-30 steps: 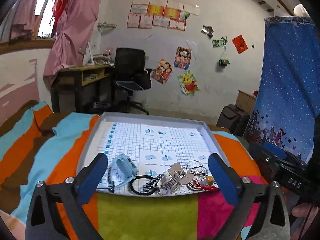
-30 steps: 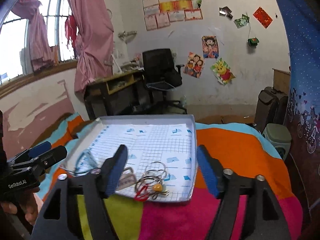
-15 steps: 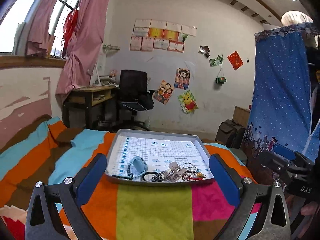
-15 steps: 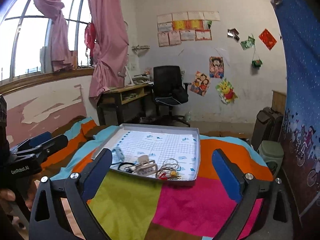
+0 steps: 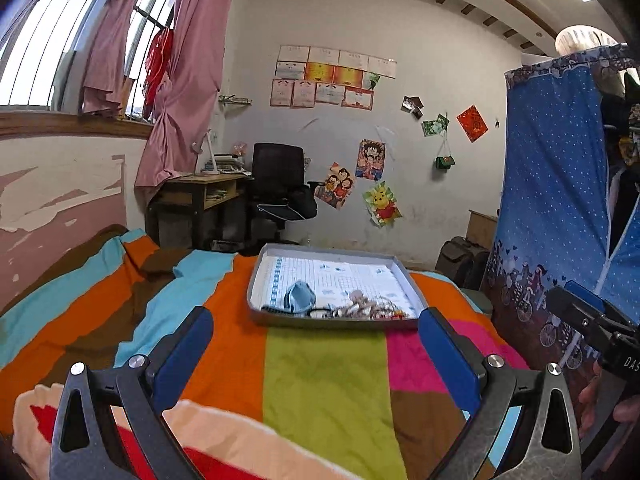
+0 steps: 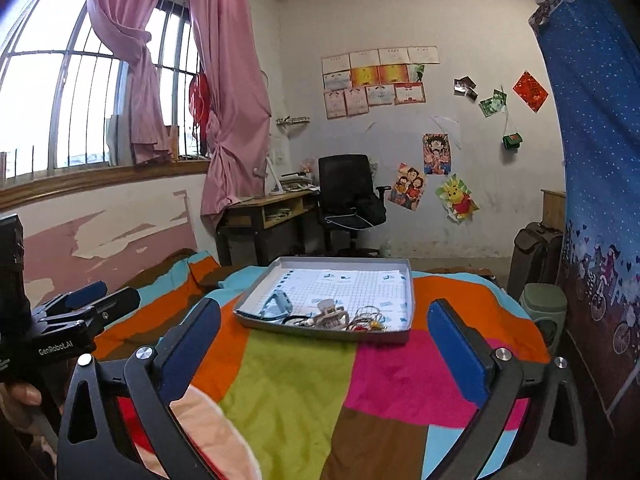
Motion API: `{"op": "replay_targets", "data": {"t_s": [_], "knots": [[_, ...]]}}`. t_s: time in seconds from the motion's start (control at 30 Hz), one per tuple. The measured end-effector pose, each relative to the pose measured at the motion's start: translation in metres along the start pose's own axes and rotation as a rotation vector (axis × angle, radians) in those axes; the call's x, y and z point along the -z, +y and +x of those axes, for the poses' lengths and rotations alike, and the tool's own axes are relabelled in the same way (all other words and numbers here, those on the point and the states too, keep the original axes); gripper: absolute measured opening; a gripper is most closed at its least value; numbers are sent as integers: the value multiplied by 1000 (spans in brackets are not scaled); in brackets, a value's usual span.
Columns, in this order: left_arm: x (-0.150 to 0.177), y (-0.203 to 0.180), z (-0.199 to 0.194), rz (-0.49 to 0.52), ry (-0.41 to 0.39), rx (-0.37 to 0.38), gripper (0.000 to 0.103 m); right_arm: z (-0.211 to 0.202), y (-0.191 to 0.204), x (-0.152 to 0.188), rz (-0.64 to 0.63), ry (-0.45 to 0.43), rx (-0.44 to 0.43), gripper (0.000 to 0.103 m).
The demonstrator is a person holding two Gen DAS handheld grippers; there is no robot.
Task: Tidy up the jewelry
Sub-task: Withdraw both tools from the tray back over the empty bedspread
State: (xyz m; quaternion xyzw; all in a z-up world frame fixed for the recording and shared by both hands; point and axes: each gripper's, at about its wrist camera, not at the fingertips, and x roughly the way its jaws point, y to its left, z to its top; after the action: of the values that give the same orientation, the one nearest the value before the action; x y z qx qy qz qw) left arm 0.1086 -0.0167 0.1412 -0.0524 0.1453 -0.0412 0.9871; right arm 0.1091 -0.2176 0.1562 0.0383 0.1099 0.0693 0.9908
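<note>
A grey tray (image 5: pixel 336 322) lined with grid paper lies on a striped bedspread. It holds a light blue watch (image 5: pixel 299 298), a black ring, a white hair clip (image 6: pixel 330 314) and several thin bangles (image 6: pixel 368 318) along its near edge. It also shows in the right wrist view (image 6: pixel 320 330). My left gripper (image 5: pixel 316 344) is open and empty, well back from the tray. My right gripper (image 6: pixel 324 340) is open and empty, also short of the tray. Each gripper shows at the edge of the other's view.
The bedspread (image 5: pixel 324 380) has orange, green, pink and blue stripes. A blue curtain (image 5: pixel 560 200) hangs at the right. A black office chair (image 5: pixel 278 188) and a wooden desk (image 5: pixel 196 196) stand by the far wall. A suitcase (image 6: pixel 538 256) and a green bin (image 6: pixel 544 306) stand at the right.
Both grippers have pulled back and up from the tray; the tray now looks smaller and farther. The right gripper's jaws opened wider. The jewelry has not moved.
</note>
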Motion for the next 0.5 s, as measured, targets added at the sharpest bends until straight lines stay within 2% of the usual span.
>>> {"op": "replay_targets", "data": {"t_s": [0.3,0.5], "knots": [[25,0,-35,12,2,7,103,-42,15,34,-26,-9,-1,102],[45,5,-43,-15,28,21,103,-62,22,50,-31,-30,12,102]]}}
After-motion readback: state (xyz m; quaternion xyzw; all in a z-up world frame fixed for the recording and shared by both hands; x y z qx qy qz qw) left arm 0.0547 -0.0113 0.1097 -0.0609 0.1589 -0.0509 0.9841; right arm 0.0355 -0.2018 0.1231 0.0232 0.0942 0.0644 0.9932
